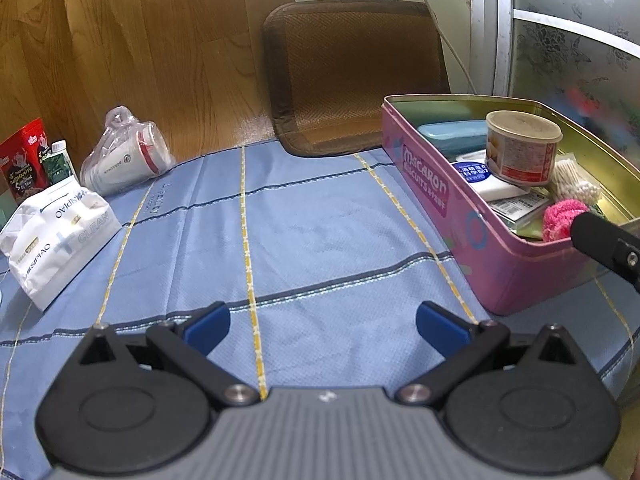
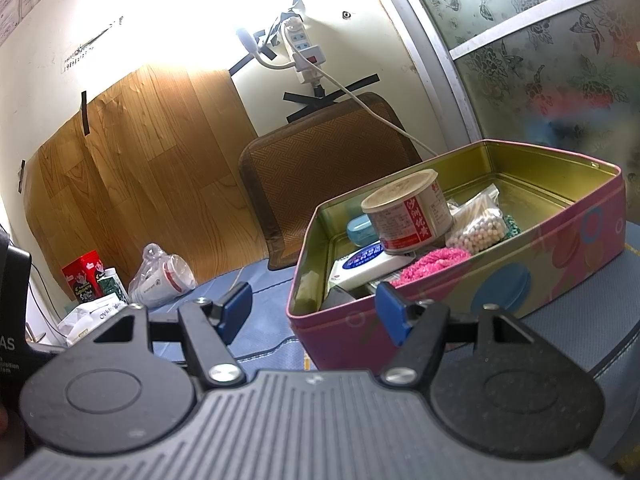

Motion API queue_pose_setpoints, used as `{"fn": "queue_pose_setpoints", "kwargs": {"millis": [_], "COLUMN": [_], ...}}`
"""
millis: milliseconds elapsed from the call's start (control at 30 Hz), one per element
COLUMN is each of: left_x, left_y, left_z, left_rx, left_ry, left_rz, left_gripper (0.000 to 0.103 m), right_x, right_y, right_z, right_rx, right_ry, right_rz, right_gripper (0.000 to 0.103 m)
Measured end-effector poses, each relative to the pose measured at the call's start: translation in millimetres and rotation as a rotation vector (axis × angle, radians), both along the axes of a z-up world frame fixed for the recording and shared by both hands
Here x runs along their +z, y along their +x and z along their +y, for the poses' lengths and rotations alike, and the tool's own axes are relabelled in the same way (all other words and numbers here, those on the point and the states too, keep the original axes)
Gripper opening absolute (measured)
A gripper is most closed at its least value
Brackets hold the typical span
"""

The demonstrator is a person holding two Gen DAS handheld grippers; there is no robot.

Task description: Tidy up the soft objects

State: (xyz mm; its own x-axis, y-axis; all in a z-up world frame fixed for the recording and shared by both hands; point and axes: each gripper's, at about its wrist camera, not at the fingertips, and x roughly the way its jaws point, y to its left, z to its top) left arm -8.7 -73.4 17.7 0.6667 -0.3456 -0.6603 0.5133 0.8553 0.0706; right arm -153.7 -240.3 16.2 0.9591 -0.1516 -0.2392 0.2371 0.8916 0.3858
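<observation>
Left claw (image 1: 322, 330): fingers apart, empty, over blue cloth (image 1: 304, 240); right claw (image 2: 314, 312): apart, empty, at pink tin (image 2: 500, 280) rim. Pink fluffy item (image 2: 436, 262) just ahead-right; best approached low over the rim, pinching the pile centrally.

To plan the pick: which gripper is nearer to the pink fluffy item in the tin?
Right. The right gripper hovers at the tin's near corner beside the pink fluffy item; the left gripper is over the blue cloth.

Your left wrist view is evenly lit and soft, a bit blurry. In your right wrist view a lamp (image 2: 245, 36) makes big white glare on the wall (image 2: 168, 8). Both views bend at the edges, with dark corners.
</observation>
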Motion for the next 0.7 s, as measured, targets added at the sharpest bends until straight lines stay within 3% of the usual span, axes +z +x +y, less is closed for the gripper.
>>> {"fn": "queue_pose_setpoints", "kwargs": {"millis": [700], "left_x": [-0.6], "left_y": [0.0], "left_z": [0.1], "left_rx": [0.000], "left_ry": [0.001], "left_rz": [-0.001], "left_gripper": [0.103], "right_x": [1.5], "right_y": [0.3], "right_z": [-1.9], "right_rx": [0.004], "right_ry": [0.001], "right_rz": [0.000], "right_gripper": [0.070]}}
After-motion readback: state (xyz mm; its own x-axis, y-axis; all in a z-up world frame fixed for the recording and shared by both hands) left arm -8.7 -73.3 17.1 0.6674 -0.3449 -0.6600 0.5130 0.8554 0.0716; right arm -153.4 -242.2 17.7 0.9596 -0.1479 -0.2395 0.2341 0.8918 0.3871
